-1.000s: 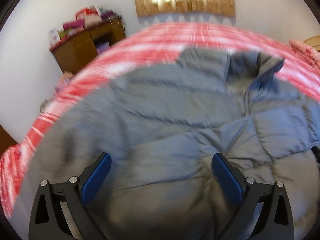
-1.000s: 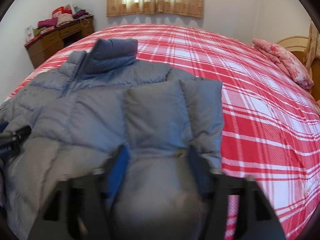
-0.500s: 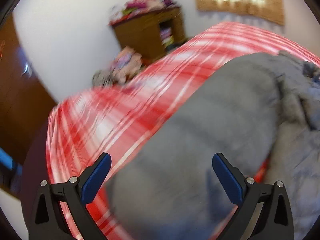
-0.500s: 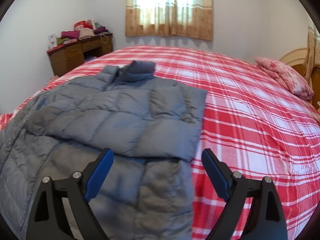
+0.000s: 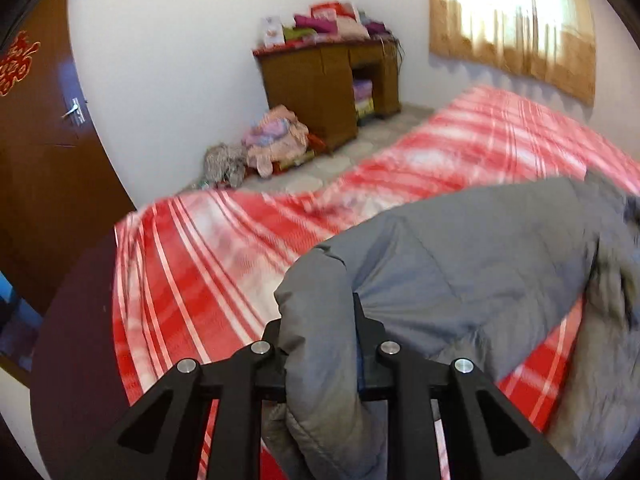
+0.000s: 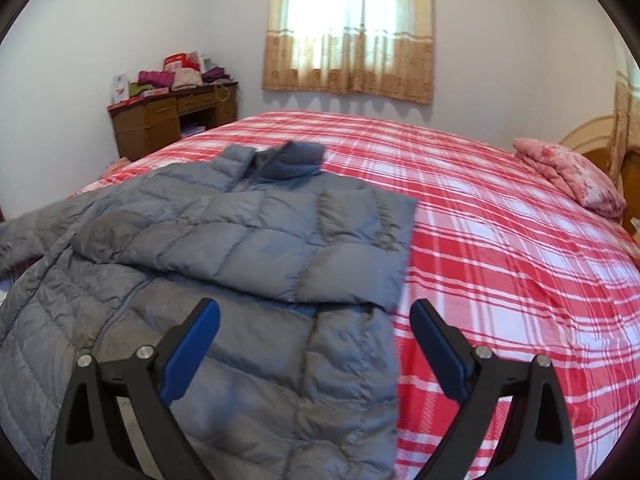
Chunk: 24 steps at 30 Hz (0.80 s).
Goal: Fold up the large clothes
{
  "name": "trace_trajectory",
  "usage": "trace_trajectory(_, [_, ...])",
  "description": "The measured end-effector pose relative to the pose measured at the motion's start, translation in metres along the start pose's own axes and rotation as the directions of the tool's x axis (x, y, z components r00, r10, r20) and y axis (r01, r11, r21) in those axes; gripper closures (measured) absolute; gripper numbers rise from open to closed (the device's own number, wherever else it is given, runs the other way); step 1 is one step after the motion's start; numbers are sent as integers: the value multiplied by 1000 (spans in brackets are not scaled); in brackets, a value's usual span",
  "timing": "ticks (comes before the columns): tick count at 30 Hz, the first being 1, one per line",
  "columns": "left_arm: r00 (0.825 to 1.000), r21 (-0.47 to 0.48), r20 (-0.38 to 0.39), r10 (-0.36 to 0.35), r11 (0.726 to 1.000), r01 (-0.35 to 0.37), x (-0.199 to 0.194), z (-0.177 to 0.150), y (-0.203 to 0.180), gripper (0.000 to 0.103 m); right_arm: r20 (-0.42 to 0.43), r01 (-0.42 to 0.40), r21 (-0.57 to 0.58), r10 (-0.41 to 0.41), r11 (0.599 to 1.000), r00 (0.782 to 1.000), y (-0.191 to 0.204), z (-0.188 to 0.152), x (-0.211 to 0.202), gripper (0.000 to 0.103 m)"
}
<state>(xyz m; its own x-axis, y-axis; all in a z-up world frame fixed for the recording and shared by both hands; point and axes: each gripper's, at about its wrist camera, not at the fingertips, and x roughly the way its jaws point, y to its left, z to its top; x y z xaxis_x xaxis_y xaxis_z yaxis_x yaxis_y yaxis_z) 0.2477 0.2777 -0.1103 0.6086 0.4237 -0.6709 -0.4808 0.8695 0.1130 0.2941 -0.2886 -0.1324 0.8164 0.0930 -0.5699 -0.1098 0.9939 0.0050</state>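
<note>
My left claw (image 5: 318, 344) is squeezed tight on a sleeve (image 5: 460, 264) of the gray puffy jacket (image 6: 224, 264), I think near its cuff; the picture is blurry. My right claw (image 6: 314, 344) is wide apart, holding nothing. The jacket lies on the red checked bed (image 6: 500, 240) just ahead of that claw, one sleeve folded across.

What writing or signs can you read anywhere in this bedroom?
"囍": a red-and-gold double-happiness emblem on the brown door.
The white card and red boxes on the wooden desk carry print too small to read.
</note>
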Motion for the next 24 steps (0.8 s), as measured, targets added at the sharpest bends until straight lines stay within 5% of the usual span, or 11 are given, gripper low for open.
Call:
trace_trajectory(5, [996,40,89,-6,999,2,-14,34,-23,84,3,19,44,-19,999,1000,-13,1,2,5])
trace_trajectory(10, [974,122,185,-128,987,107,-58,57,-79,84,6,46,42,-46,998,999,-19,-1,1,5])
trace_trajectory(18, [885,349,177,-431,868,353,-116,47,-227,85,-13,88,103,-87,991,996,-39,-7,1,5])
trace_trajectory(24, [828,446,144,-542,782,435,-145,28,-319,83,-27,103,97,-101,990,995,-41,-15,6,5])
